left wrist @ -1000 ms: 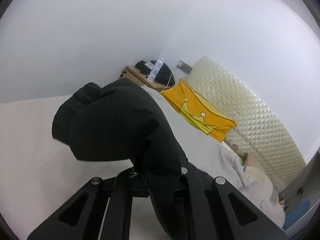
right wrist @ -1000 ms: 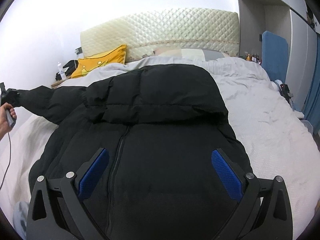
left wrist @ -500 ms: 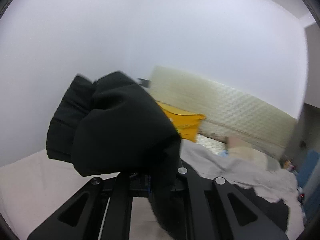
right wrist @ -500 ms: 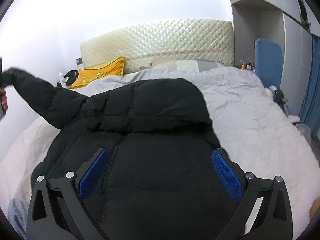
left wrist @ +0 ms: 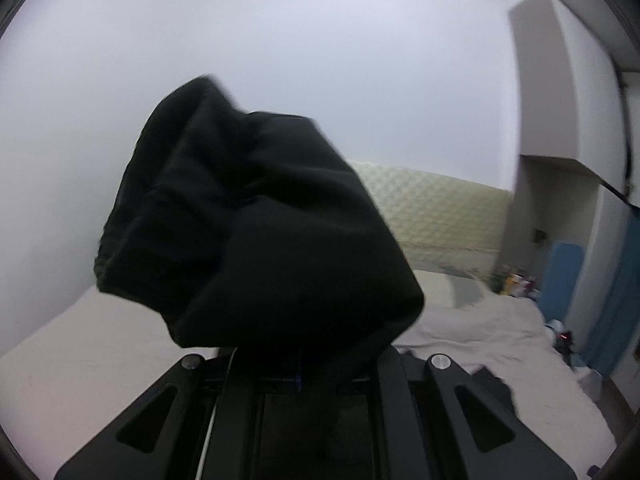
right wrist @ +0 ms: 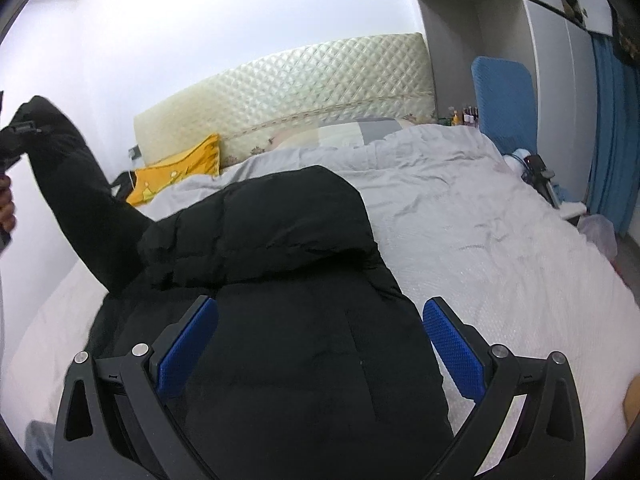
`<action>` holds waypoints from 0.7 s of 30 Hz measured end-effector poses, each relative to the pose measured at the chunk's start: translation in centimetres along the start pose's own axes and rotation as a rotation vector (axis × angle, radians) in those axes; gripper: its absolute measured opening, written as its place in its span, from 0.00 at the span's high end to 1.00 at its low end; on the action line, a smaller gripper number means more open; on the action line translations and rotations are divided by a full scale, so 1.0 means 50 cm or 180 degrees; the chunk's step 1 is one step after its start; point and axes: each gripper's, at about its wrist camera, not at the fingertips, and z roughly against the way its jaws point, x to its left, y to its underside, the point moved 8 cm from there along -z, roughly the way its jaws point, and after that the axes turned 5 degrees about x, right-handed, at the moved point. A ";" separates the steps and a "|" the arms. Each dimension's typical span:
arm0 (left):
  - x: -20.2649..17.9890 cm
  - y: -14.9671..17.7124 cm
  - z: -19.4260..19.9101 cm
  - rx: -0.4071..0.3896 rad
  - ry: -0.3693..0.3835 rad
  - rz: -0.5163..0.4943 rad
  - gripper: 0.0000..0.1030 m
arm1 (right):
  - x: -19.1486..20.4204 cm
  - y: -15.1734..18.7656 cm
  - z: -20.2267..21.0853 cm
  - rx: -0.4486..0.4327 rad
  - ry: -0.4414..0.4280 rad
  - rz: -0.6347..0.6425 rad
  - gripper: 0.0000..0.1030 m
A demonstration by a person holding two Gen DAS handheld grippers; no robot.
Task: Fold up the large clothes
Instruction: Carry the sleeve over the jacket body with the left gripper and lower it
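Note:
A black puffer jacket (right wrist: 296, 280) lies front up on the bed, hood toward the headboard. My left gripper (left wrist: 298, 376) is shut on the jacket's sleeve cuff (left wrist: 248, 240), which bulges up over its fingers and hides them. In the right wrist view that sleeve (right wrist: 76, 196) is lifted high off the bed at the far left, stretched up from the shoulder. My right gripper (right wrist: 320, 344) is open and empty, hovering over the jacket's chest, with its blue pads (right wrist: 452, 348) on either side of it.
The bed has a grey duvet (right wrist: 460, 208), a yellow pillow (right wrist: 176, 172) and a quilted cream headboard (right wrist: 304, 92). A white wall runs along the bed's left side. A blue chair (right wrist: 500, 96), wardrobe and blue curtain stand on the right.
My left gripper has raised the sleeve from low over the bed to high in the air and swung toward the bed's middle. My right gripper has tilted slightly over the jacket and stayed open.

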 end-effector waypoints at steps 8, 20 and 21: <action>-0.317 0.108 -0.102 0.0247 0.0361 -0.0480 0.92 | -0.042 -0.004 -0.014 0.0007 -0.0003 -0.0121 0.00; -0.598 0.383 -0.301 0.0937 0.0581 -0.0792 0.93 | -0.115 0.018 -0.097 0.0183 -0.0101 -0.0443 0.00; -0.619 0.408 -0.321 0.1045 0.0596 -0.0809 0.93 | -0.118 0.019 -0.106 0.0197 -0.0097 -0.0449 0.00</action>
